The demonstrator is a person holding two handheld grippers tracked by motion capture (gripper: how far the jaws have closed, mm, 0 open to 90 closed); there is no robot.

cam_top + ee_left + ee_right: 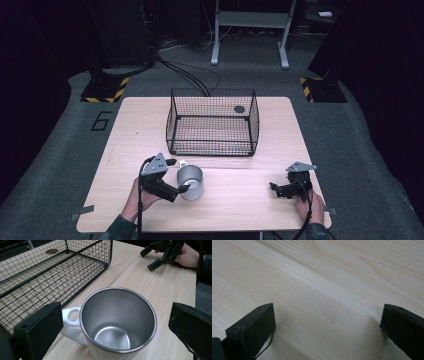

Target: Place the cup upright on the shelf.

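Note:
A steel mug (pixel 191 180) with a white outside and a white handle (pixel 71 321) stands upright and empty on the wooden table (pixel 240 200), near its front left. My left gripper (pixel 179 176) is open, one jaw on each side of the mug (pixel 117 315), with a gap between each jaw and the mug's wall. My right gripper (pixel 276 190) rests low over bare wood at the front right. It is open with nothing between its jaws (pixel 328 327). In the left gripper view the right gripper (pixel 150 258) sits farther off, held by a hand.
A black wire basket (pixel 254 125) stands at the middle back of the table, just beyond the mug. A small dark disc (pixel 239 109) lies in its far right corner. Bare wood lies between the two grippers. Cables run across the floor behind the table.

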